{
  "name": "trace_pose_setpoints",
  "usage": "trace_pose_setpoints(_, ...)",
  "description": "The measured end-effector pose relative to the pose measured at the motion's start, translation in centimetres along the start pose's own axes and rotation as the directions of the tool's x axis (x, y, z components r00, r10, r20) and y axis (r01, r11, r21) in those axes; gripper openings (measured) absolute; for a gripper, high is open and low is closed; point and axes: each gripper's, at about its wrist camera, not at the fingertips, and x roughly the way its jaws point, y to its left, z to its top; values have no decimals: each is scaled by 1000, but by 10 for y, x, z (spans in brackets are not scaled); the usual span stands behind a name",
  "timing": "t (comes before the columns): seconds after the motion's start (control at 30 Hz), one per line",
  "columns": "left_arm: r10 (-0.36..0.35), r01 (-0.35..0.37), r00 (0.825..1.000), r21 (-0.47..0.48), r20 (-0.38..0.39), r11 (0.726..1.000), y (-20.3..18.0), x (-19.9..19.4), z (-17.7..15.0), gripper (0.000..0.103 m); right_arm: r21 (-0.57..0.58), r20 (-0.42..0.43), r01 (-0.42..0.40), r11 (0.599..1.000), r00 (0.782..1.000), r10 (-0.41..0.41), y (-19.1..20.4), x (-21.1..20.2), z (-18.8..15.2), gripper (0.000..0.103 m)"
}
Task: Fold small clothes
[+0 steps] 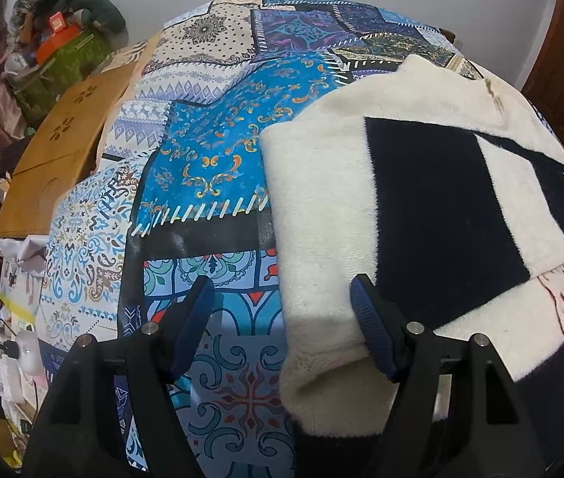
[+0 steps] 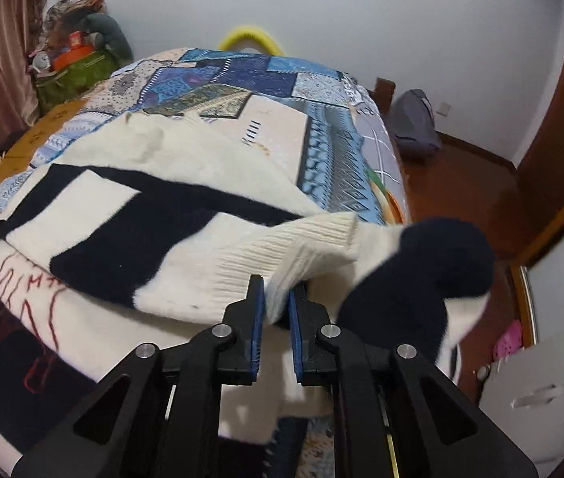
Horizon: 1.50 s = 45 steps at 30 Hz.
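Sweater: a cream knit sweater [image 1: 322, 207] with wide navy bands lies on the patchwork bedspread [image 1: 210, 151], toward the bed's right side, partly folded over itself.
Red stitching: thin red embroidery [image 2: 39, 298] shows on the cream layer underneath, at the near left in the right wrist view (what it depicts is unreadable).
Left gripper: the left gripper [image 1: 282, 318] has its fingers spread wide, holding nothing; the folded near-left edge of the sweater sits between them, with the right finger [image 1: 373, 330] resting against the cream fabric.
Right gripper: the right gripper [image 2: 275, 314] has its fingers drawn narrow, pinching the ribbed cream cuff [image 2: 302, 255] of a sleeve.
Sleeve end: a navy part [image 2: 421, 279] bunches just right of the pinched cuff, blurred.
Far left: a wooden board [image 1: 59, 151] lies along the bed's left edge.
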Motion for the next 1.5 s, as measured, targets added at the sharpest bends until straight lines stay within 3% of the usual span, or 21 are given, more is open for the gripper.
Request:
trace_pose_setpoints(0.23, 14, -14, 1000, 11, -8, 1000, -2, -8, 5, 70, 22, 89, 27, 999, 996, -29, -16, -35, 2, 13)
trace_pose_setpoints(0.37, -60, 61, 998, -22, 33, 998, -2, -33, 16, 70, 42, 151, 39, 998, 987, -45, -29, -63, 9, 13)
trace_pose_setpoints(0.53, -75, 73, 990, 18, 122, 997, -24, -65, 35, 70, 91, 199, 81, 993, 975, -98, -54, -91, 3, 39)
trace_pose_setpoints(0.67, -125, 118, 981, 57, 150, 991, -53, -78, 48, 70, 132, 191, 105, 986, 973, -129, -69, -95, -11, 46)
trace_pose_setpoints(0.73, -143, 131, 978, 86, 152, 988, -72, -76, 53, 71, 162, 176, 112, 981, 974, -140, -78, -94, -23, 59)
trace_pose_setpoints(0.77, -151, 137, 977, 101, 148, 985, -83, -73, 55, 72, 180, 162, 116, 977, 976, -146, -84, -92, -32, 60)
trace_pose_setpoints(0.9, -160, 144, 982, 149, 103, 978, -121, -54, 52, 73, 235, 83, 135, 963, 984, -158, -103, -71, -60, 60)
trace_pose_setpoints(1.07, -164, 155, 986, 158, 43, 975, -153, -27, 46, 73, 358, -16, 117, 926, 993, -119, -133, -30, -95, 60)
trace_pose_setpoints(1.27, -126, 124, 992, 197, -6, 972, -178, -3, 39, 73, 493, -52, 6, 870, 998, 23, -151, 12, -114, 60)
trace_pose_setpoints(1.37, -98, 93, 995, 222, 12, 970, -185, -1, 35, 73, 489, -38, -45, 871, 997, 72, -147, 25, -113, 48)
trace_pose_setpoints(1.47, -85, 77, 996, 243, 23, 967, -189, -1, 33, 73, 473, -26, -47, 880, 997, 68, -143, 28, -113, 36)
trace_pose_setpoints(1.5, -84, 75, 996, 245, 26, 967, -190, -1, 33, 73, 467, -19, -39, 883, 998, 54, -142, 25, -112, 24)
